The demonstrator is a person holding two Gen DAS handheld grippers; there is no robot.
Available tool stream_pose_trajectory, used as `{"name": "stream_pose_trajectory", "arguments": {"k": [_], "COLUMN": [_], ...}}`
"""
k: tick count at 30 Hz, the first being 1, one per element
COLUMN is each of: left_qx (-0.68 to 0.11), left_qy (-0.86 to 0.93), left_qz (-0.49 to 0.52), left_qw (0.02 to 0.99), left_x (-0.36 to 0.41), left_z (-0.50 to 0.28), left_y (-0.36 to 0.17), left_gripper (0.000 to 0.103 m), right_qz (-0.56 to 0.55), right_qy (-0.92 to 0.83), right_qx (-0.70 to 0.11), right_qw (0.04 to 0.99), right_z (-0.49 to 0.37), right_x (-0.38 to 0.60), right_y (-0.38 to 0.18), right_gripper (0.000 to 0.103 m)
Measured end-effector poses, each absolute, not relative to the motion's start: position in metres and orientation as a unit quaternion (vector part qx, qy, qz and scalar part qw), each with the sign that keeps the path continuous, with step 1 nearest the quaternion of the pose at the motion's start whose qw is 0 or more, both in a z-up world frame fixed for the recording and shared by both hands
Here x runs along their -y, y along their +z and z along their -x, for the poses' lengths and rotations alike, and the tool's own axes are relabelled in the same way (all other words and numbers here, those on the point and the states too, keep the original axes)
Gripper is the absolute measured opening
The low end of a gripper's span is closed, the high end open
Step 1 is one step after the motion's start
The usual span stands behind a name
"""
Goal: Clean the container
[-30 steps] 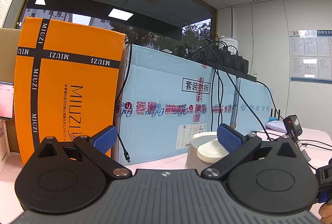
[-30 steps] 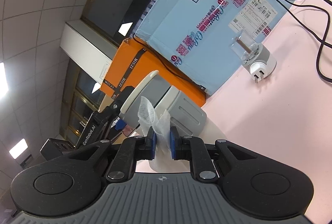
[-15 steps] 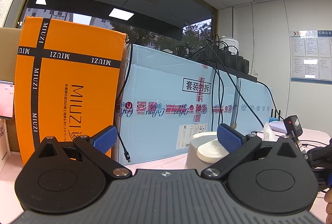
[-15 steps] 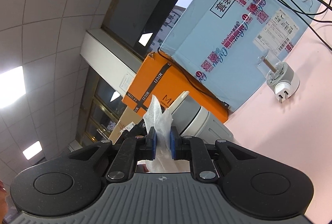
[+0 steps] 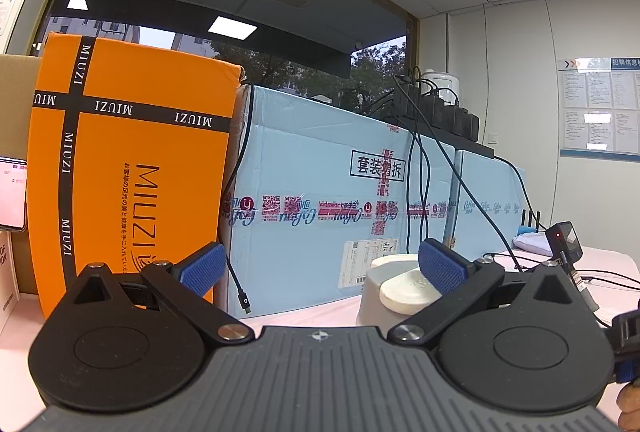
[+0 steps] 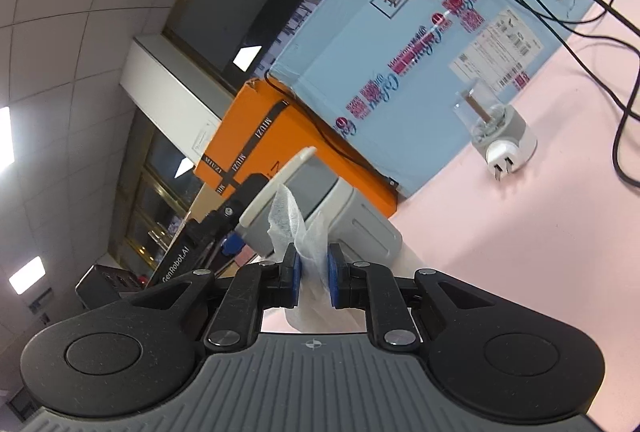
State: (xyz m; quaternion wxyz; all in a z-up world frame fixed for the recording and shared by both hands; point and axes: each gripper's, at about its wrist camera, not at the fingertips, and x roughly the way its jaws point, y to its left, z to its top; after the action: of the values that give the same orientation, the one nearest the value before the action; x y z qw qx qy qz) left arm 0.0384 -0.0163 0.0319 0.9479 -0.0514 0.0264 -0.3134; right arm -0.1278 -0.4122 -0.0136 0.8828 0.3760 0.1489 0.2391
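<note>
Gripping a crumpled white wipe, the right gripper has its blue pads pinched narrow on the tissue, whose loose end fans up against the grey container. In the right wrist view the container seems tilted, its pale lid toward the camera, just beside the wipe; whether the two touch is hard to tell. The left gripper stands wide with nothing between its pads, and in its view the container sits on the pink table beside its right pad.

By its look, the container is rigid, smooth plastic — light, probably a bit slippery and apt to slide or roll under a wiping push. The ribbed grey wall below the lid seems the best place for the free gripper to steady it. The wipe is soft and flimsy, so it will fold rather than scrub unless pressed flat.

An orange box and a pale blue carton stand behind.
</note>
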Motion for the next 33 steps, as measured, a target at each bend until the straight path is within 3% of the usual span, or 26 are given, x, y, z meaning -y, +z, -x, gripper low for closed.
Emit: {"name": "stream_pose_trajectory", "arguments": {"k": [5, 15, 33], "left_qx": [-0.027, -0.026, -0.027], "left_qy": [-0.314, -0.314, -0.313], "left_qz": [0.052, 0.051, 0.053], "left_qw": [0.948, 0.948, 0.948], "left_x": [0.016, 0.017, 0.016], "left_z": [-0.038, -0.039, -0.038], "left_y": [0.032, 0.032, 0.032], "left_gripper": [0.103, 0.103, 0.103], "right_qz": [-0.367, -0.373, -0.369], "right_qy": [0.237, 0.272, 0.236], "right_qx": [-0.154, -0.083, -0.128], "right_qw": [0.886, 0.883, 0.89], "right_z": [0.129, 0.13, 0.127], "right_x": [0.41, 0.414, 0.415], "right_y": [-0.014, 0.01, -0.007], "right_gripper": [0.013, 0.013, 0.013]}}
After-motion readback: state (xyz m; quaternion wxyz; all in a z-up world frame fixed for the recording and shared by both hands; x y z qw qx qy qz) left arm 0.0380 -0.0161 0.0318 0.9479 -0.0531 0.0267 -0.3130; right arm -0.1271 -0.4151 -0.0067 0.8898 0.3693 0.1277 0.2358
